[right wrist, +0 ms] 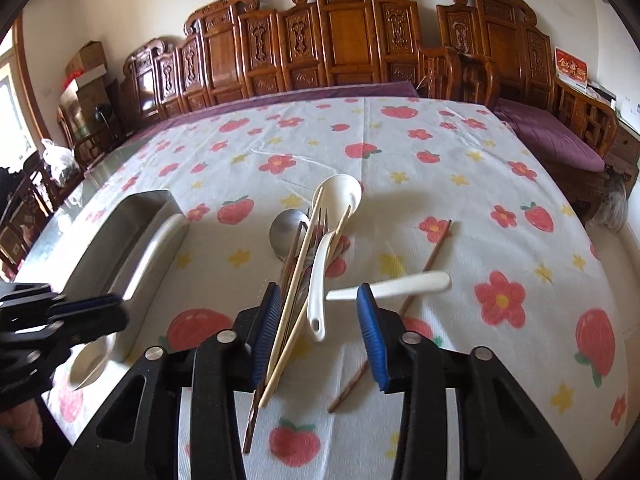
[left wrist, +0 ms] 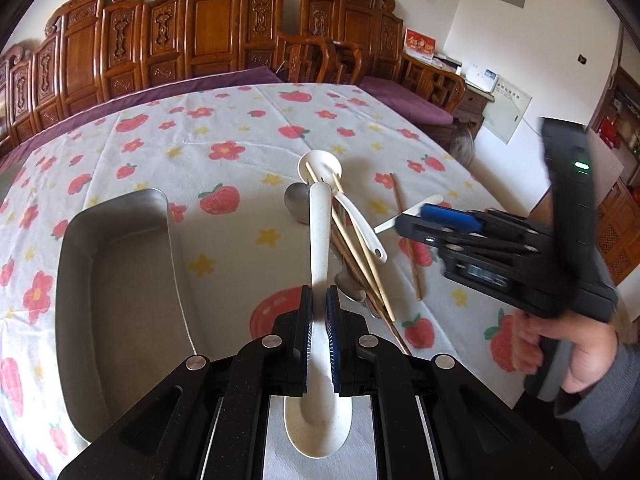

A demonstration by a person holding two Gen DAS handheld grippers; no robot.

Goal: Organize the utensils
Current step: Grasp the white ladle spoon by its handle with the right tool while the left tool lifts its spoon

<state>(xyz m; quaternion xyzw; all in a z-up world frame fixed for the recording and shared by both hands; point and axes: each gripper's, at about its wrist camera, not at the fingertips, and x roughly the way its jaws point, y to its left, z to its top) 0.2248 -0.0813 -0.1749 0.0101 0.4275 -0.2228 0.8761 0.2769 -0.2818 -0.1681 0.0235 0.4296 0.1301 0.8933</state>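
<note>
The left hand-held gripper point(left wrist: 319, 312) squeezes the handle of one white spoon point(left wrist: 320, 240), lifted above the table point(left wrist: 224, 120). One metal tray point(left wrist: 120, 264) sits just beside it. The pile point(right wrist: 308, 248) holds three more white spoons, one metal spoon point(right wrist: 286, 232), one fork and some chopsticks, too tangled to count. The right hand-held gripper point(right wrist: 318, 320) is partly open around the pile, squeezing nothing. One brown chopstick point(right wrist: 436, 244) lies apart

Soft daylight is filling the room, glaring at the window left of the metal tray point(right wrist: 120, 240). Fisheye distortion is bending edges; the right gripper point(left wrist: 412, 216) is blurring.
</note>
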